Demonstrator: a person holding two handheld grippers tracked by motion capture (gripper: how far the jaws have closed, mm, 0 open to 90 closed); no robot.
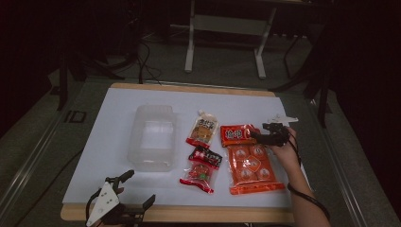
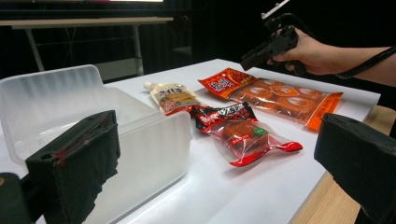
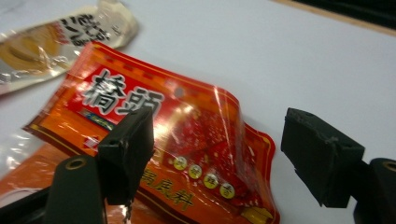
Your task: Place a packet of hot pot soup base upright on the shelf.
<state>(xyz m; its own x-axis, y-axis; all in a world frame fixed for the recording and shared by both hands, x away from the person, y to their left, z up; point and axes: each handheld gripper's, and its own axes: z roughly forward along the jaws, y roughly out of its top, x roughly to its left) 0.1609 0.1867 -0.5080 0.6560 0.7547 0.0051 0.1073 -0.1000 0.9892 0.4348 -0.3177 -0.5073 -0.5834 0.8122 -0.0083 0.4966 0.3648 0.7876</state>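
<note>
A red-orange seasoning packet lies on the white board, its lower edge overlapping a large orange pack of round pieces. My right gripper hovers just right of the packet, jaws open and pointing left. In the right gripper view the packet lies below and between the open jaws; the pads do not press on it. My left gripper rests open at the board's front left edge. In its own view, its jaws are empty, beside a clear plastic container.
A clear container stands left of centre. A cream spouted pouch and a red-and-black snack pack lie between it and the orange packs. Bare white board surrounds them. A table frame stands behind on the floor.
</note>
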